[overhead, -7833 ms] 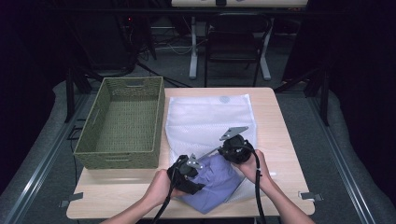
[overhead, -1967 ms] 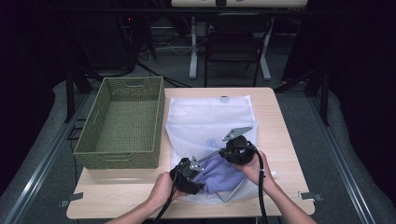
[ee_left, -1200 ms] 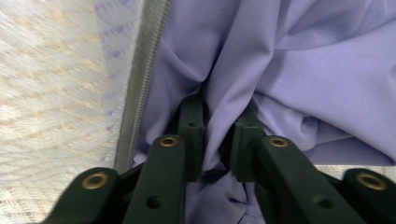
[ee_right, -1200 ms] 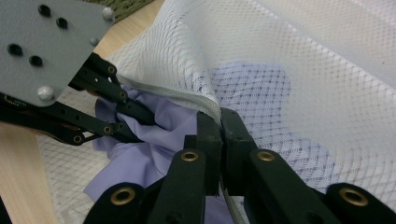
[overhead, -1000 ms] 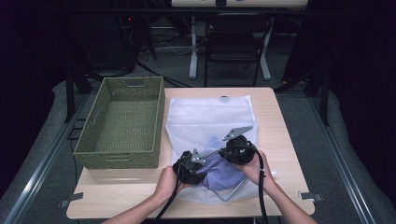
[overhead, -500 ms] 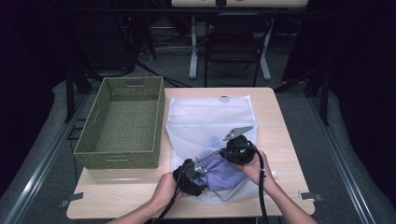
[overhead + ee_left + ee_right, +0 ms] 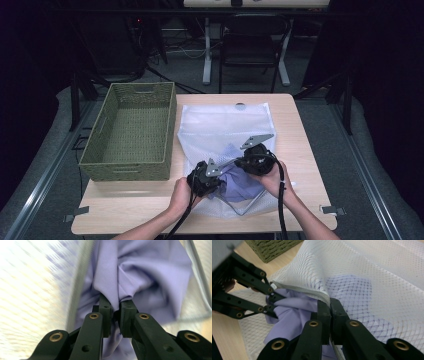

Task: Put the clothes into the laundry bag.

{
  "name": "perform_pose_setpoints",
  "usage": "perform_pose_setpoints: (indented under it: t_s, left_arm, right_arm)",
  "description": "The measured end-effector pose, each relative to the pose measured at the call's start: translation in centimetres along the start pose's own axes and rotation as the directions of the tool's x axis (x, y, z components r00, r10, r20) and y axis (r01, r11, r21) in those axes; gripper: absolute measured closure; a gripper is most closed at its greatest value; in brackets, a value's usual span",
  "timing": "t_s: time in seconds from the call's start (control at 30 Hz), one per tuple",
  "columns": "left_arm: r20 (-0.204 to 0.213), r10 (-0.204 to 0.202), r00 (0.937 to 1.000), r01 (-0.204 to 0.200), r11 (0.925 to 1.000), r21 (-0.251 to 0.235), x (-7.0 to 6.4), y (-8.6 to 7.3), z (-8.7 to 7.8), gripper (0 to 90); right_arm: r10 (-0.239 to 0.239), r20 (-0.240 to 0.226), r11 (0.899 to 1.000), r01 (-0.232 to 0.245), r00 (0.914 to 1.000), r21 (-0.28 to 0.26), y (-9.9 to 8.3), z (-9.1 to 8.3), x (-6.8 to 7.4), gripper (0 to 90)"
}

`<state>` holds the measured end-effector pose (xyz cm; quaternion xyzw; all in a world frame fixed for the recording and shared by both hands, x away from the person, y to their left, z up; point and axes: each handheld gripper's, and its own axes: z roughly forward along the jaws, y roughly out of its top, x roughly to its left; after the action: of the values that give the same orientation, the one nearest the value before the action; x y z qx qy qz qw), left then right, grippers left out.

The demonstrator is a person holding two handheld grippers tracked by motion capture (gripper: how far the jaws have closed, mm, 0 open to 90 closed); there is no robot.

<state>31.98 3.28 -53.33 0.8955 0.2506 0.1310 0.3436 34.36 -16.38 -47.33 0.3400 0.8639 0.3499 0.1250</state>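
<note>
A white mesh laundry bag lies flat on the wooden table, its zipped mouth toward me. A lavender cloth sits partly inside that mouth. My left gripper is shut on a fold of the lavender cloth, as the left gripper view shows close up. My right gripper is shut on the bag's grey zipper edge and holds it lifted over the cloth. In the right gripper view, the left gripper pinches the cloth just under the raised mesh.
A green woven basket stands empty at the table's left, close beside the bag. Bare wood runs along the near edge. A chair and cables sit on the floor beyond the far edge.
The left gripper with the lavender cloth has pushed forward toward the bag's mouth and drawn back slightly. More of the cloth now lies under the mesh. The right gripper has barely moved.
</note>
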Motion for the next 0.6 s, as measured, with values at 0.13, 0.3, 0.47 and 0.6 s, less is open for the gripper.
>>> perform_pose_setpoints:
  t_s: [0.13, 0.3, 0.47, 0.6]
  left_arm:
    - [-0.017, -0.043, 0.9989, 0.043, 0.9990, 0.010, 0.1, 0.0, 1.7, 82.1]
    - [-0.035, -0.054, 0.9979, 0.056, 0.9979, 0.033, 0.1, -0.3, 3.6, 80.2]
    - [0.012, -0.064, 0.9979, 0.064, 0.9974, 0.034, 0.7, 0.0, 2.5, 66.9]
    - [0.026, -0.048, 0.9985, 0.048, 0.9986, 0.023, 0.2, 0.2, 0.7, 46.4]
  right_arm:
    - [0.013, -0.009, 1.000, -0.013, 0.9999, 0.004, 0.0, 0.2, -0.1, 88.2]
    - [0.002, -0.012, 1.000, -0.001, 0.9999, 0.027, -0.3, 0.8, 0.2, 88.2]
    - [0.011, -0.012, 1.000, -0.011, 0.9999, 0.029, -0.5, 0.9, -0.2, 88.2]
    - [0.011, -0.009, 1.000, -0.011, 0.9999, 0.024, -0.5, 0.7, -0.3, 88.2]
